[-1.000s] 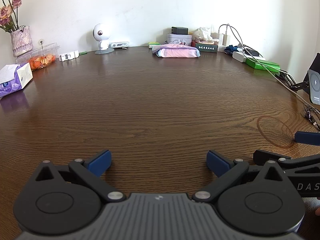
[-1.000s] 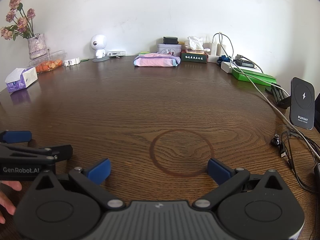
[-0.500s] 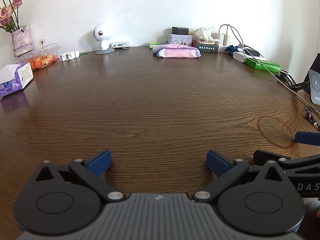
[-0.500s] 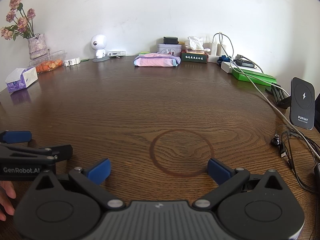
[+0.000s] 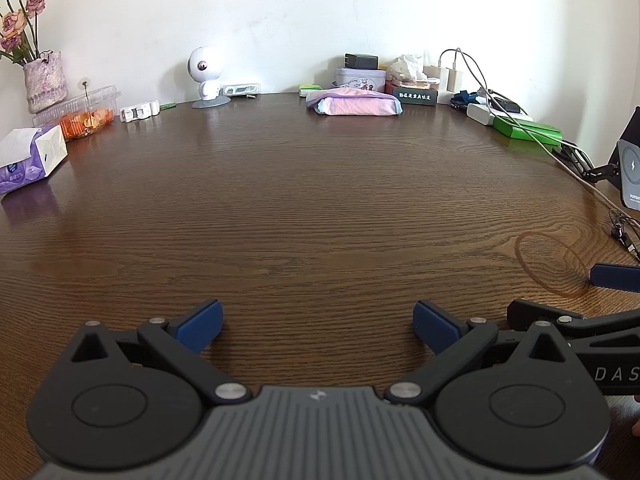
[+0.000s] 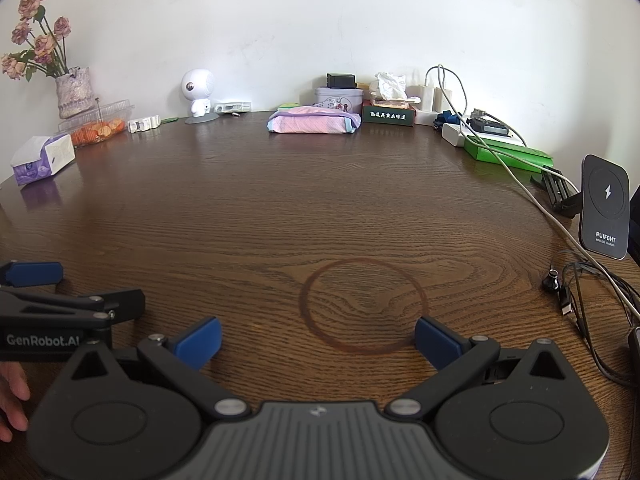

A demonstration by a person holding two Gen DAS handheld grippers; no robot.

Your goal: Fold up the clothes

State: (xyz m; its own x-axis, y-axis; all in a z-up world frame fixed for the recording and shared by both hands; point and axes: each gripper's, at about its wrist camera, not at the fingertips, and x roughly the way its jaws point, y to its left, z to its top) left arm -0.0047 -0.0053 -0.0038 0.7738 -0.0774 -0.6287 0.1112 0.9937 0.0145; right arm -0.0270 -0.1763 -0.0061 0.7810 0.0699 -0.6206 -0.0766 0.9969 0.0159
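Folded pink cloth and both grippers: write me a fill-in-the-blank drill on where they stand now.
1. The folded pink cloth lies at the table's ____ edge, near the wall.
2. Both the left gripper and the right gripper have their fingers ____.
3. The right gripper hovers by a ____-shaped stain on the table.

Missing words: far; open; ring

Place: lived-in home room, dining or work corner against a plain white wall [image 6: 320, 20].
Surface: dark wood-grain table [image 6: 320, 208], marked with a ring stain [image 6: 362, 306].
Decor: vase of dried roses [image 6: 72, 90], small white round-headed figure [image 6: 197, 94].
Household bits: tissue box [image 6: 42, 159], clear box of orange snacks [image 6: 96, 126], folded pink cloth [image 6: 314, 122], tin [image 6: 338, 96].
Electronics: wireless charger stand [image 6: 606, 206], plugs and cables [image 6: 452, 92].
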